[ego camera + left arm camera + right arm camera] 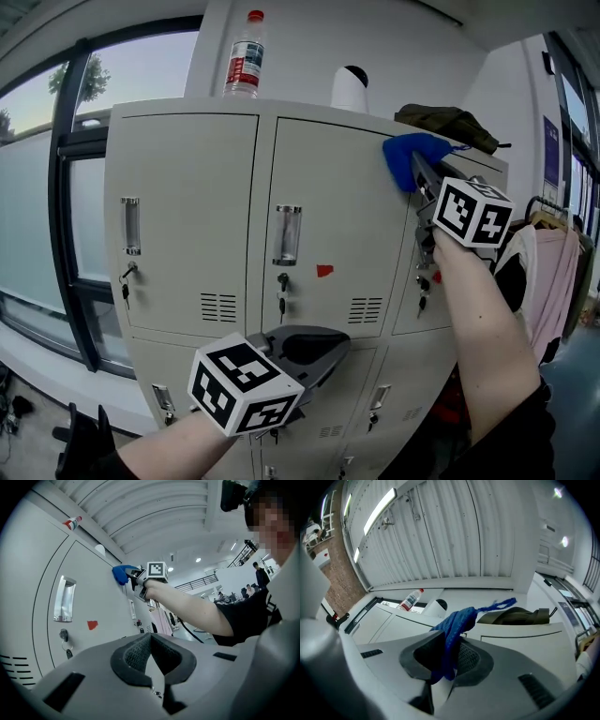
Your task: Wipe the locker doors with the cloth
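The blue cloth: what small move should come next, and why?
Probably draw the right gripper downward, pressing the blue cloth on the locker door: it grips the cloth near the door's top, so most of the panel lies below.

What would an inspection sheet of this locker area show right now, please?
Surface: locker doors shut, keys in locks, red mark on the middle door.
Job's things: blue cloth at the doors' top edge.
Clutter: water bottle, white container, olive bag on the locker top.
Grippers: right gripper shut on the cloth; left gripper shut, empty.
Cables: one dark cord below the right arm.
Surroundings: window at left, clothes rack at right.
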